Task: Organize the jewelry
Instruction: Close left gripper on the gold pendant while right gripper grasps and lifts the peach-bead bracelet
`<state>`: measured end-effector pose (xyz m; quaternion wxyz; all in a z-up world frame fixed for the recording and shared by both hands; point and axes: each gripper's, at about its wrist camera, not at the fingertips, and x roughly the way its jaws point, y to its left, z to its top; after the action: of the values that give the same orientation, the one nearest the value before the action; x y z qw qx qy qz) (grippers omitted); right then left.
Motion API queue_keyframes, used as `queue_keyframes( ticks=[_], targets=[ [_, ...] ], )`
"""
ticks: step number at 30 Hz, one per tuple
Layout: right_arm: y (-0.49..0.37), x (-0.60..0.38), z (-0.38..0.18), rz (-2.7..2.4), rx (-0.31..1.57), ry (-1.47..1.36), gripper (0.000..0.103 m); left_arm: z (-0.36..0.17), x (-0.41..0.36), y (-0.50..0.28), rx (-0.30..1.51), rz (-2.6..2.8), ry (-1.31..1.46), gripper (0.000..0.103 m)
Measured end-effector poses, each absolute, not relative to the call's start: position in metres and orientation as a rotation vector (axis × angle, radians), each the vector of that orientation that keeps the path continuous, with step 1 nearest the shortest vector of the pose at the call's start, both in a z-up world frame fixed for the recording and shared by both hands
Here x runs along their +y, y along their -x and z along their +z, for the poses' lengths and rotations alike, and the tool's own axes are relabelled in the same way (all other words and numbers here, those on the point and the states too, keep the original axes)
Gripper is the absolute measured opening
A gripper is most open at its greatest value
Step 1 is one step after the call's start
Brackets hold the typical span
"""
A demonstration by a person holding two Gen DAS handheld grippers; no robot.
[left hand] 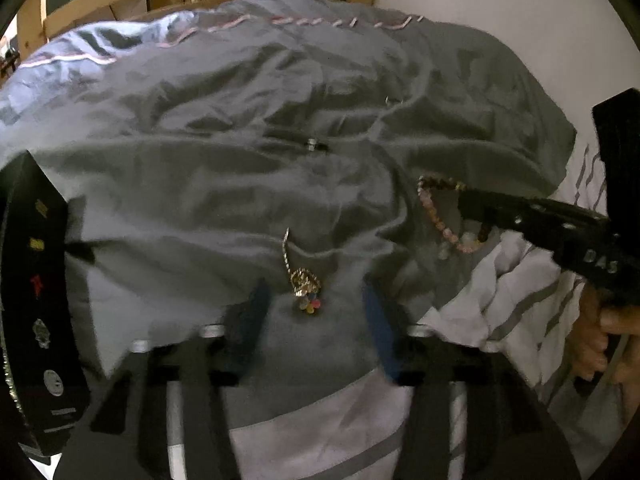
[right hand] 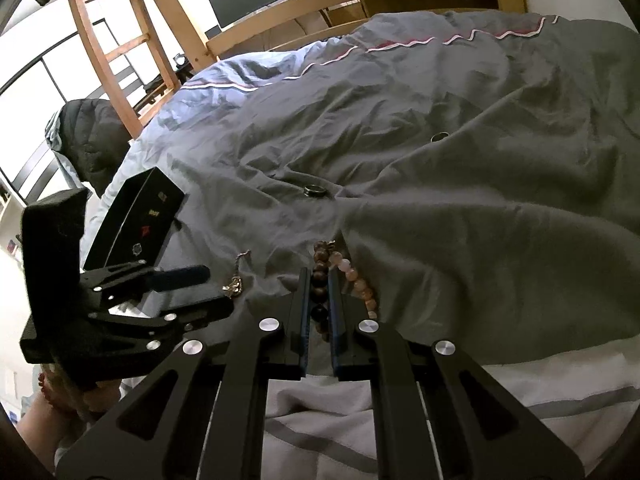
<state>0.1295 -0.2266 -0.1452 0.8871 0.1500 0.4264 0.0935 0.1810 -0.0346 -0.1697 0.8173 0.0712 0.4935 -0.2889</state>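
Jaws of the right gripper (right hand: 319,300) stood narrow, pinched on the dark wooden strand of a beaded bracelet (right hand: 320,280), whose pink beads trailed off at two o'clock of the fingertips onto the grey duvet (right hand: 460,208). In the left wrist view that bracelet hung as a loop at the tip of the right gripper, out at three o'clock.

The left gripper (left hand: 316,308) had its jaws wide, holding nothing; between the blue pads (left hand: 376,320) and just ahead of them lay a gold chain necklace (left hand: 302,276) with coloured charms, apparently untouched on the cloth.

Farther out at twelve o'clock of the left jaws sat a dark band ring (left hand: 314,145), and beyond it, toward one o'clock, a thinner ring (left hand: 390,99), both loose in the duvet's folds. At nine o'clock stood a black jewelry box (left hand: 40,312) with small pieces showing along its inner face.

As a judgement, the sorting was early to midway: some items seemed already in the box, while the bracelet was only gripped and the necklace and both rings remained to be collected.
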Motion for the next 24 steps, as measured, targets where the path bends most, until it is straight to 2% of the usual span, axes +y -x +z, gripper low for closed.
queue_keyframes(
  ticks=[1, 3, 11, 17, 24],
  targets=[
    [-0.129, -0.227, -0.145, 0.196, 0.884, -0.316, 0.009, -0.175, -0.034, -0.183, 1.075, -0.613, -0.152, 0.012],
    [-0.128, -0.229, -0.142, 0.210, 0.870, -0.338, 0.009, -0.178, -0.033, -0.185, 1.083, -0.607, -0.148, 0.008],
    [-0.125, -0.235, -0.132, 0.233, 0.809, -0.388, 0.009, -0.157, -0.029, -0.179, 1.022, -0.638, -0.116, 0.008],
    [-0.122, -0.254, -0.124, 0.294, 0.755, -0.529, 0.009, -0.141, -0.025, -0.177, 0.989, -0.642, -0.092, 0.007],
    [-0.122, -0.262, -0.127, 0.288, 0.756, -0.590, 0.009, -0.142, -0.027, -0.177, 1.002, -0.657, -0.087, 0.007]
  ],
)
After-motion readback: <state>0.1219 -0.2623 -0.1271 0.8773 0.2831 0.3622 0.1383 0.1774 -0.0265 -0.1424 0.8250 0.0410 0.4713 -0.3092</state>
